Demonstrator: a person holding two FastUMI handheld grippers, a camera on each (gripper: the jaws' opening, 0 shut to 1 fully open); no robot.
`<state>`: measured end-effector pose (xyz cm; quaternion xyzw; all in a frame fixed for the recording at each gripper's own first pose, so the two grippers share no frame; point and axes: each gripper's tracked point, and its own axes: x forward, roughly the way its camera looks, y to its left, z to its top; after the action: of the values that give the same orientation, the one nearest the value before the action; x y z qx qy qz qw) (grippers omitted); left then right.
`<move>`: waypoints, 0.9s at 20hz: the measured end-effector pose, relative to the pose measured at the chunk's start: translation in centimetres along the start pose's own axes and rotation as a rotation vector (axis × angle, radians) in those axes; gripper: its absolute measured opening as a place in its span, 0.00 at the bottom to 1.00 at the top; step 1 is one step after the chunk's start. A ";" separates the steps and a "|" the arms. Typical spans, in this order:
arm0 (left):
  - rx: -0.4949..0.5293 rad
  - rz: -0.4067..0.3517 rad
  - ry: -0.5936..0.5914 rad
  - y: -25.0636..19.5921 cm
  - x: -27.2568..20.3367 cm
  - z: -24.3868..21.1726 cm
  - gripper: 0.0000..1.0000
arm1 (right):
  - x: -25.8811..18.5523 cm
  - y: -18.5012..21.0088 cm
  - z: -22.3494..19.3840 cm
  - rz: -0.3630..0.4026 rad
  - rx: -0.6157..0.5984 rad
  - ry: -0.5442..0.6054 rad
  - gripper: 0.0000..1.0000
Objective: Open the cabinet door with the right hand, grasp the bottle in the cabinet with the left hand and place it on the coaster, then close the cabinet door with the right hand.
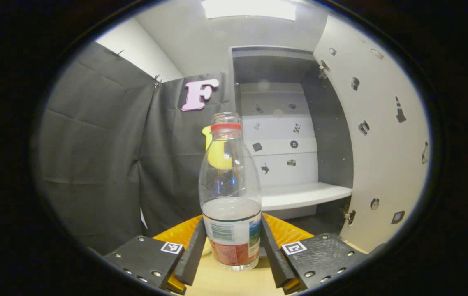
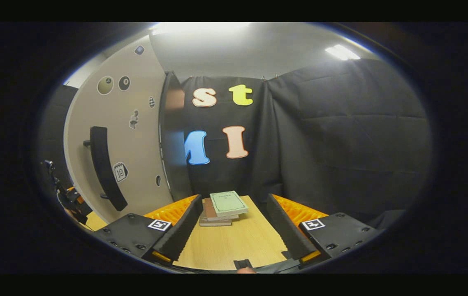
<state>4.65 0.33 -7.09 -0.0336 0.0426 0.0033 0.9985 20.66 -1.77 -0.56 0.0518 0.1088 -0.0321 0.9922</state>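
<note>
Bottle out of cabinet, door not yet closed.
Left gripper (image 1: 232, 246) clamps bottle (image 1: 230, 193) upright over worktop (image 1: 221, 281); coaster unseen. Right gripper (image 2: 230, 234) empty, jaws apart, near open cabinet door (image 2: 135, 135); placing and closing remain.

Black cloth (image 1: 94, 156) is hanging as the booth wall, creased & pinned at the top corners. Above it a white wall (image 1: 143, 53) and pale ceiling are showing, w/ a ceiling light (image 1: 248, 8) glowing bright. In the right gripper view the black cloth is draping across the back and right side, and a 2nd light panel (image 2: 342, 52) is shining at upper right. A light wooden tabletop (image 2: 234, 242) is lying below, w/ a small stack of books (image 2: 223, 207) sitting near its far end.
</note>
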 end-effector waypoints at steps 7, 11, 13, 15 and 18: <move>0.009 0.017 0.055 2.2 -4.6 -8.2 0.70 | -0.7 0.4 0.9 -0.011 0.037 -0.043 0.99; -0.005 0.016 0.121 2.1 -6.0 -13.8 0.70 | -1.1 -0.2 1.1 -0.035 0.078 -0.047 0.98; 0.001 0.014 0.138 2.1 -6.8 -16.0 0.72 | -1.5 -0.5 1.2 -0.049 0.079 -0.047 0.98; 0.006 0.016 0.150 2.0 -7.5 -17.9 0.70 | -1.8 -0.2 0.9 -0.045 0.076 -0.039 0.98; 0.001 0.027 0.170 2.3 -8.1 -21.0 0.70 | -2.0 0.1 0.6 -0.047 0.057 -0.032 0.98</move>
<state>-5.23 1.22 -27.42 -0.0329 0.1277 0.0139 0.9912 18.80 -1.64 0.48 0.0771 0.0934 -0.0596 0.9909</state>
